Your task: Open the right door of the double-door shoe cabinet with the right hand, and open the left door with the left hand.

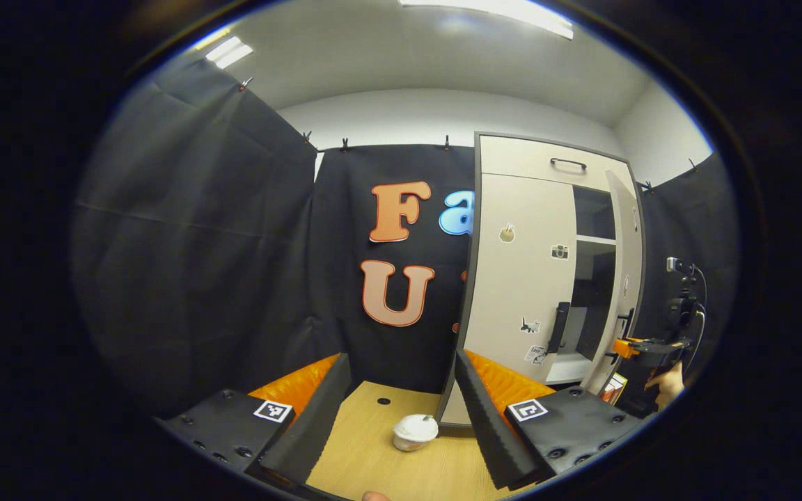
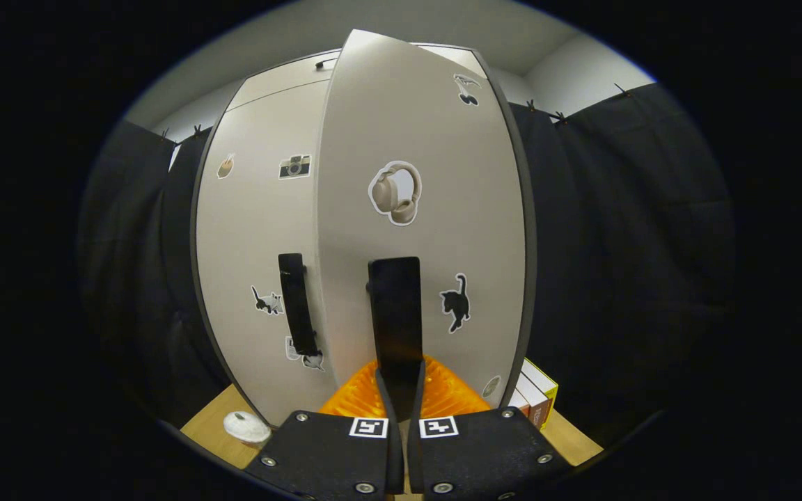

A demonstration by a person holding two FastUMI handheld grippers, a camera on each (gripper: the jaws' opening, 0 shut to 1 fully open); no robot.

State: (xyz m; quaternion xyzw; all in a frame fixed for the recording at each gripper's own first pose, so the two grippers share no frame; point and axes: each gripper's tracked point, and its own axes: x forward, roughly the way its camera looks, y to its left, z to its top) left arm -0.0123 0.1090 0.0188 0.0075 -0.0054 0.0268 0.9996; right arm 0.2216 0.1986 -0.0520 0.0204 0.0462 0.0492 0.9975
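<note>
The beige shoe cabinet (image 1: 523, 156) stands on the right in the left gripper view. Its left door (image 1: 519, 278) is closed, with a black vertical handle (image 1: 558, 327). The right door (image 1: 625, 278) stands partly ajar, and shelves (image 1: 594, 240) show in the gap. My left gripper (image 1: 397, 417) is open and holds nothing, a good way short of the cabinet. In the right gripper view, my right gripper (image 2: 397, 376) is shut on the right door's black handle (image 2: 394, 313). The right door (image 2: 429, 139) has swung out from the left door (image 2: 262, 223), whose handle (image 2: 296, 303) is free.
A small white lidded cup (image 1: 415, 431) sits on the wooden table (image 1: 373, 466) in front of the cabinet's left corner. Boxes (image 2: 537, 396) lie by the cabinet's right side. A hand (image 1: 665, 386) holds the right gripper (image 1: 645, 348). Black cloth walls surround the booth.
</note>
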